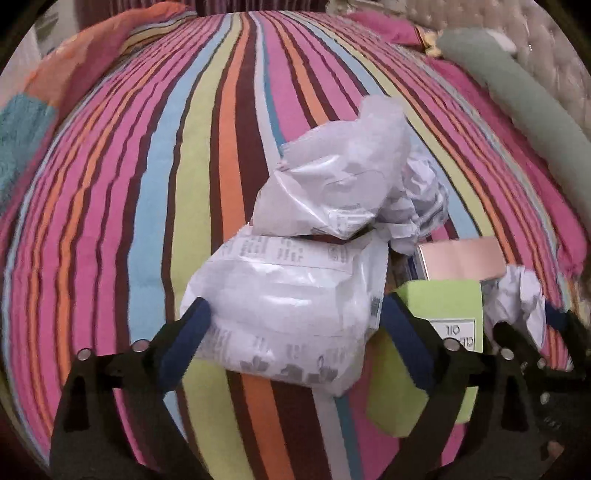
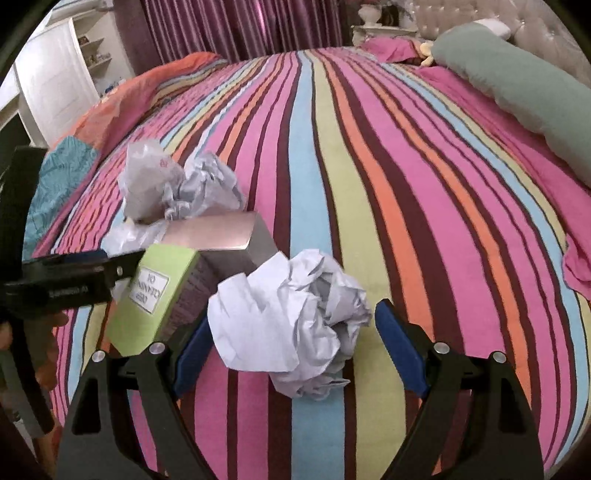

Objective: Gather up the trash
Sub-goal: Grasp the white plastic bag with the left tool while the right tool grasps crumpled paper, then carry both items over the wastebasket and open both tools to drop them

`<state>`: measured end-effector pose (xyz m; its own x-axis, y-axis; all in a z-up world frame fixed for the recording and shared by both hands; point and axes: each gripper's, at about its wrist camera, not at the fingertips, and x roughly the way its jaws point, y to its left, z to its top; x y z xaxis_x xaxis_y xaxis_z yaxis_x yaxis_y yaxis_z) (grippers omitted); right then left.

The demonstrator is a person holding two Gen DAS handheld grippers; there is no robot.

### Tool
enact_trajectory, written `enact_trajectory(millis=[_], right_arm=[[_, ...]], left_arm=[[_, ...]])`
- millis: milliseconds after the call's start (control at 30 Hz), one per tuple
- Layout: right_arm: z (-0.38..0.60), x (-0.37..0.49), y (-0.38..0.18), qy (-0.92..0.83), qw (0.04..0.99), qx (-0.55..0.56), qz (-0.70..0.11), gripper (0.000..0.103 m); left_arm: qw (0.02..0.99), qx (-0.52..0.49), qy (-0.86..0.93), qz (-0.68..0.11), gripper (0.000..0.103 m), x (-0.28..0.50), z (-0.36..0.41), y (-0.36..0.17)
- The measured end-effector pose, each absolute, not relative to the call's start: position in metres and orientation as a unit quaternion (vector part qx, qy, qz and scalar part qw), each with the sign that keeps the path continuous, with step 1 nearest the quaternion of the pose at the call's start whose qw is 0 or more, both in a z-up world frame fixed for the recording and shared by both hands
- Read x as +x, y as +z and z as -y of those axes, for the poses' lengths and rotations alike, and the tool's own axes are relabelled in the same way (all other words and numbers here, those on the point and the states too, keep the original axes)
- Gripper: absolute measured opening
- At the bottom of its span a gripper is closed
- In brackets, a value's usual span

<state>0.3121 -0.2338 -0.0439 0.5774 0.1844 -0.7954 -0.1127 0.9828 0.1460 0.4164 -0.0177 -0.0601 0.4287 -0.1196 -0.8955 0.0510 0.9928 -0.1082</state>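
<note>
Trash lies on a striped bedspread [image 1: 110, 206]. In the left wrist view my left gripper [image 1: 295, 325] is open, its blue pads on either side of a white plastic mailer bag [image 1: 288, 302]. Behind the mailer bag lie a clear plastic bag [image 1: 332, 184], a green box [image 1: 439, 306] and a pink-topped box [image 1: 461, 258]. In the right wrist view my right gripper [image 2: 291, 347] is open around a crumpled white paper ball [image 2: 291, 317]. The green box [image 2: 159, 295] and the pink-topped box [image 2: 229, 236] lie to its left, and the left gripper's body [image 2: 74, 284] reaches in there.
A long green bolster [image 2: 517, 85] and a tufted headboard [image 2: 480, 14] lie at the far right. An orange and teal blanket [image 2: 110, 110] lies at the far left. A white shelf unit [image 2: 55, 74] and purple curtains [image 2: 240, 26] stand beyond the bed.
</note>
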Motion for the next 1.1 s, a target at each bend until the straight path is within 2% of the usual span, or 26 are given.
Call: enact_trajectory(millis=[133,233,267,300,333,367,467,867,1100], right_arm=[[0.231,0.316,-0.051,0.078,0.886,0.037,-0.456,0.080],[0.234,0.317,-0.053,0.071,0.888,0.047,-0.451,0.079],[0.235,0.316,-0.054,0.068,0.889,0.052,-0.449,0.078],[0.236,0.317,-0.055,0.067,0.888,0.054,-0.451,0.065],[0.236,0.316,-0.056,0.066,0.888,0.054,-0.452,0.059],[0.237,0.314,-0.056,0.070,0.887,0.057,-0.452,0.059],[0.236,0.306,-0.052,0.074,0.894,0.047,-0.440,0.058],[0.251,0.257,-0.030,0.054,0.904,0.069,-0.420,0.057],[0.241,0.197,-0.020,0.068,0.907,0.078,-0.409,0.057]], left_arm=[[0.827,-0.032,-0.033,-0.561,0.096,0.421,0.002,-0.082],[0.834,-0.038,-0.034,-0.549,0.095,0.417,-0.004,-0.085],[0.836,-0.038,-0.029,-0.547,0.092,0.417,-0.004,-0.084],[0.837,-0.038,-0.025,-0.545,0.090,0.416,-0.005,-0.083],[0.839,-0.040,-0.021,-0.542,0.084,0.414,-0.007,-0.082],[0.843,-0.042,-0.015,-0.536,0.072,0.413,-0.011,-0.079],[0.847,-0.053,-0.022,-0.529,0.063,0.404,-0.022,-0.074],[0.868,-0.085,-0.038,-0.488,0.061,0.332,-0.053,-0.050],[0.881,-0.090,-0.049,-0.462,0.061,0.253,-0.067,-0.030]])
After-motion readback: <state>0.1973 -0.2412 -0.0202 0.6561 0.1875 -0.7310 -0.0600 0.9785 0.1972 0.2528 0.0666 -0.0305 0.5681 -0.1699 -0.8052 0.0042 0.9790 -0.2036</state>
